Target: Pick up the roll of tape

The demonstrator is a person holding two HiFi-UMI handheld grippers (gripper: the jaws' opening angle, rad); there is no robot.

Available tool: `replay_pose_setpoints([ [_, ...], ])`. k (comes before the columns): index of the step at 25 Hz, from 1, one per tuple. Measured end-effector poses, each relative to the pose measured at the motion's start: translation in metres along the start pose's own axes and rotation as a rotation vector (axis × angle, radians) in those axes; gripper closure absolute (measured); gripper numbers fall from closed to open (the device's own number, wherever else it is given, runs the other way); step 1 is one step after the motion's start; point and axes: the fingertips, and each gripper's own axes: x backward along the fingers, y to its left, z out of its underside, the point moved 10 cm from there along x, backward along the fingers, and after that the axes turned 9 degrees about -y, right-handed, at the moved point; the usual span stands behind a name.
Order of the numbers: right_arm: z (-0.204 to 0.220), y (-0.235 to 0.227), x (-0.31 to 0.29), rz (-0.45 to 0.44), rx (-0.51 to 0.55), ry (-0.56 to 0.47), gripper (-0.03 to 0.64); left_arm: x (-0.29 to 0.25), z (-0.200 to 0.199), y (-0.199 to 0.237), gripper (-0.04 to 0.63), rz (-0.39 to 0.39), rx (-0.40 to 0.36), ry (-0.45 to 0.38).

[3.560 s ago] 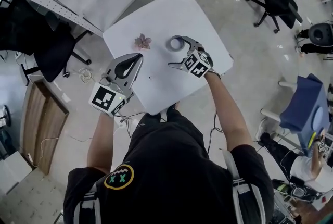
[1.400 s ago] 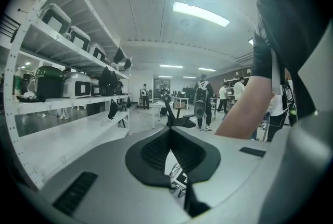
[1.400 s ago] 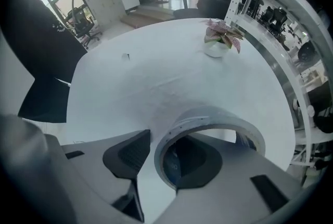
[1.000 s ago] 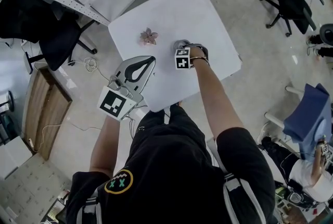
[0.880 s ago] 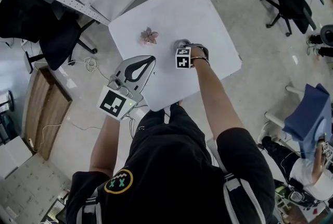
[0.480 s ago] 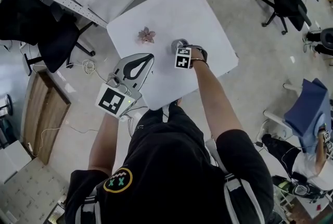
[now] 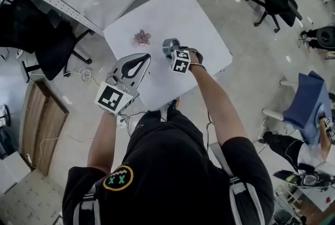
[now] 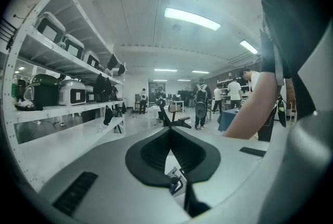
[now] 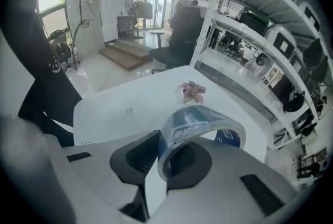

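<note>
1. You had the roll of tape (image 9: 204, 123) in your right gripper (image 9: 157, 164). Its jaws were drawn narrow, pinching one side of the ring's wall between the pads, with the rest of the ring sticking out past the tips.
2. In the head view the roll of tape (image 7: 170, 45) sat at the tip of the right gripper (image 7: 171, 51), tipped up on edge over the middle of the white tabletop (image 7: 183, 12). It looked clear of the surface, so I judged the pick-up done, or all but done. What remained was only to keep the grip firm, since the hold was on a thin wall of a ring that could swivel.
3. Your left gripper (image 8: 169, 133) had its jaws together with nothing between them. It hung near the tabletop's near-left edge (image 7: 141, 57) and took no part in the lift.
4. The pink flower (image 7: 142, 37) lay untouched on the tabletop, apart from the roll.
5. A few seconds earlier the roll had lain flat on the tabletop, with your right gripper's jaws spread wide around it.
6. One second earlier the right gripper had stood steeply down on the roll, which still rested on the surface. Since then the roll had come up, tilted and drawn a little nearer the flower. The left gripper had barely shifted.
</note>
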Motion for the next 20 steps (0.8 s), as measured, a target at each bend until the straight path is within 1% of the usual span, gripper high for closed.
replay_pose_setpoints([
  [3,-0.016,0.009,0.020,0.029,-0.022,-0.065,0.555,0.004,0.001,-0.001,0.580,0.005,-0.003,-0.037],
  [13,-0.064,0.029,0.106,0.183,-0.107,-0.340,0.555,0.002,-0.008,-0.003,0.580,0.033,0.002,-0.062],
  [20,-0.098,0.043,0.171,0.296,-0.104,-0.510,0.555,0.001,-0.014,-0.004,0.580,0.054,-0.001,-0.084],
])
